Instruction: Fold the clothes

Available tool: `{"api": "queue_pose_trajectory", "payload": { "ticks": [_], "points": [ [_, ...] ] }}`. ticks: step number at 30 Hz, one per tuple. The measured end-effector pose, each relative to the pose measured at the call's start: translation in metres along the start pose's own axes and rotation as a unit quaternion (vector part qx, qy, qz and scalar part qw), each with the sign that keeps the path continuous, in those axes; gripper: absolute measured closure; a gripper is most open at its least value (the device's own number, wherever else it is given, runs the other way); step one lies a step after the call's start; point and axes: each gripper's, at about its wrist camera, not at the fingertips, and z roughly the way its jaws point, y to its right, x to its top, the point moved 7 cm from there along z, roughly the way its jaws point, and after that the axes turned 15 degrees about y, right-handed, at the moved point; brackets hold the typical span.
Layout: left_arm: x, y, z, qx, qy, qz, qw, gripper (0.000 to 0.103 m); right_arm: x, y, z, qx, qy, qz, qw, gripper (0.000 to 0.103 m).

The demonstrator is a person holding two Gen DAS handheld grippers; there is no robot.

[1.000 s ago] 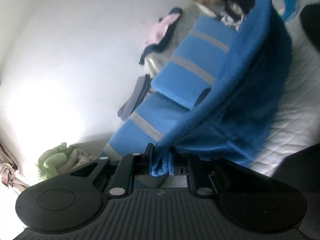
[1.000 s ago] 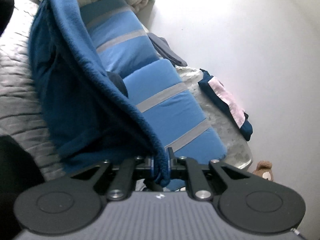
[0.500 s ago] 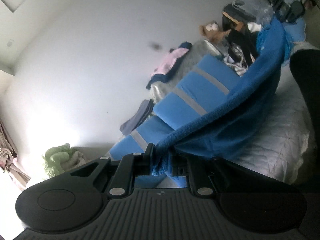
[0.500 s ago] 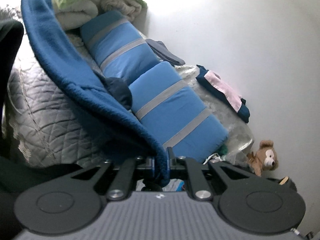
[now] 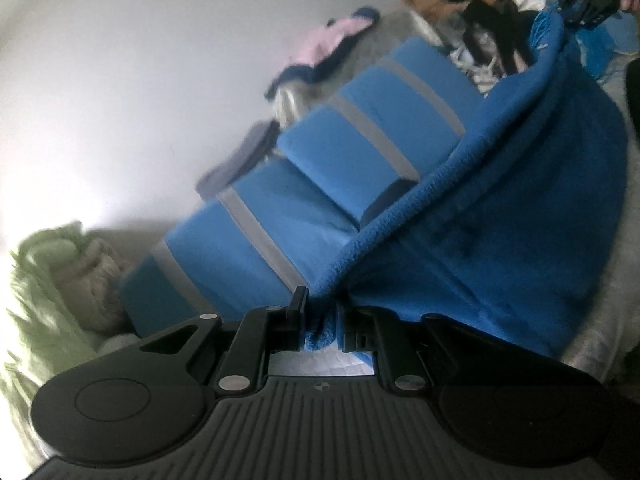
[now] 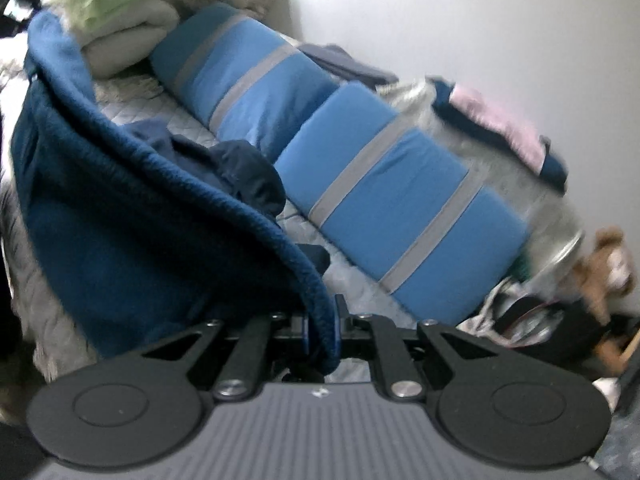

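The blue fleece garment (image 5: 520, 208) hangs stretched between the two grippers, one corner in each: the left gripper (image 5: 322, 322) has its fingers clenched on a bunched bit of hem, and from there the thick edge runs up toward 1 o'clock to the far corner, where the other gripper shows small and dark at the top of the left wrist view. In the right wrist view the right gripper (image 6: 320, 332) pinches its corner of the same garment (image 6: 132, 224) just as tightly, the hem rising away toward 10 o'clock and the cloth sagging below it onto the quilted bed (image 6: 140, 116). Count — one fleece garment, two grippers, two blue pillows with grey stripes (image 6: 384, 216) lying end to end along the wall at 12 to 2 o'clock. Also on the bed: one dark navy garment (image 6: 240, 176) behind the fleece, one pink-and-navy piece (image 6: 508, 128), one green-and-beige heap (image 6: 132, 12). One teddy bear (image 6: 604, 260) sits at 3 o'clock (blurred).
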Motion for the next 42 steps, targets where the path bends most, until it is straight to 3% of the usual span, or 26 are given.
{"api": "queue_pose_trajectory", "payload": {
  "ticks": [6, 14, 19, 25, 27, 28, 29, 31, 33, 34, 37, 38, 39, 41, 42],
  "points": [
    [-0.030, -0.013, 0.059, -0.026, -0.044, -0.036, 0.9980, 0.089, -0.008, 0.023, 0.064, 0.022, -0.033, 0.059, 0.998, 0.092],
    [-0.081, -0.008, 0.124, -0.061, -0.116, -0.068, 0.9890, 0.089, -0.036, 0.030, 0.138, 0.040, -0.082, 0.073, 0.993, 0.092],
    [-0.104, 0.002, 0.151, -0.077, -0.141, -0.063, 0.9850, 0.089, -0.055, 0.030, 0.175, 0.050, -0.108, 0.090, 0.989, 0.092],
    [-0.123, 0.004, 0.172, -0.085, -0.153, -0.100, 0.9795, 0.085, -0.076, 0.023, 0.203, 0.060, -0.132, 0.103, 0.984, 0.090],
    [-0.130, 0.002, 0.171, -0.082, -0.154, -0.128, 0.9764, 0.082, -0.081, 0.022, 0.208, 0.061, -0.137, 0.111, 0.982, 0.077],
    [-0.133, -0.002, 0.172, -0.073, -0.152, -0.139, 0.9759, 0.074, -0.083, 0.022, 0.209, 0.061, -0.139, 0.115, 0.982, 0.076],
    [-0.136, -0.007, 0.174, -0.064, -0.151, -0.150, 0.9751, 0.064, -0.084, 0.022, 0.209, 0.060, -0.140, 0.121, 0.981, 0.068],
    [-0.138, -0.023, 0.176, -0.026, -0.142, -0.185, 0.9720, 0.056, -0.086, 0.026, 0.210, 0.059, -0.141, 0.136, 0.979, 0.058],
    [-0.147, -0.041, 0.168, -0.015, -0.121, -0.266, 0.9562, 0.044, -0.086, 0.036, 0.208, 0.049, -0.134, 0.162, 0.976, 0.024],
    [-0.151, -0.049, 0.164, -0.015, -0.109, -0.312, 0.9438, 0.038, -0.086, 0.042, 0.206, 0.045, -0.128, 0.177, 0.975, 0.019],
    [-0.174, -0.066, 0.159, -0.035, -0.087, -0.450, 0.8880, 0.029, -0.086, 0.058, 0.202, 0.051, -0.110, 0.245, 0.962, 0.012],
    [-0.184, -0.069, 0.157, -0.038, -0.084, -0.491, 0.8664, 0.029, -0.087, 0.064, 0.201, 0.050, -0.106, 0.268, 0.956, 0.008],
    [-0.190, -0.070, 0.159, -0.042, -0.080, -0.518, 0.8505, 0.029, -0.089, 0.069, 0.200, 0.050, -0.101, 0.290, 0.950, 0.007],
    [-0.203, -0.068, 0.168, -0.060, -0.072, -0.557, 0.8255, 0.029, -0.093, 0.076, 0.200, 0.052, -0.094, 0.327, 0.939, 0.007],
    [-0.206, -0.066, 0.170, -0.068, -0.066, -0.567, 0.8186, 0.029, -0.096, 0.078, 0.201, 0.054, -0.091, 0.342, 0.934, 0.007]
  ]
}}
